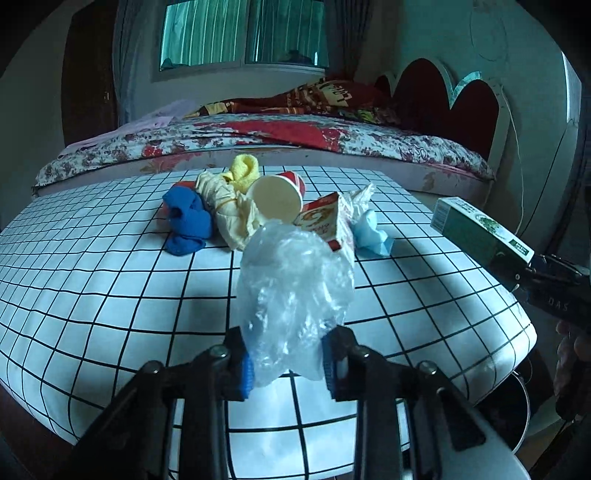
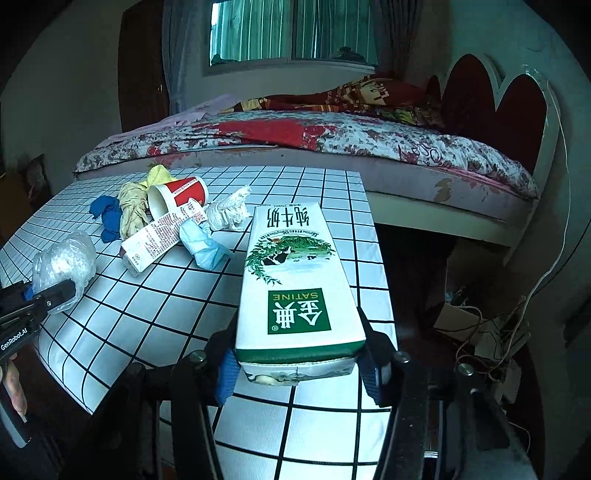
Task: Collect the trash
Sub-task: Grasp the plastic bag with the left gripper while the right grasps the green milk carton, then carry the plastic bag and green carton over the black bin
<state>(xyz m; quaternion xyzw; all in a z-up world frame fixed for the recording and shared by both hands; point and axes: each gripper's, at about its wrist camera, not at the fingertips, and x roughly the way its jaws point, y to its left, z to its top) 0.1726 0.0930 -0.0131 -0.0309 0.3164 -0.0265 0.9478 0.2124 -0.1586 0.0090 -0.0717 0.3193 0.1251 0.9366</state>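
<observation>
Fingers of left gripper [image 1: 288,363] pinching clear plastic bag [image 1: 295,280], right gripper [image 2: 301,373] clamping milk carton [image 2: 295,280], above checked desk [image 1: 110,266].

Floral bed [image 1: 258,136], red headboard [image 1: 443,96], curtained window [image 1: 243,33].

home bedroom, quilted bed [image 1: 258,144], curtained window [image 1: 243,33]

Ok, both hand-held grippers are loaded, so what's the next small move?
Probably carry both loads off the table to a bin: the left hand-held gripper grips the crumpled plastic bag, the right hand-held gripper the milk carton, both lifted.
</observation>
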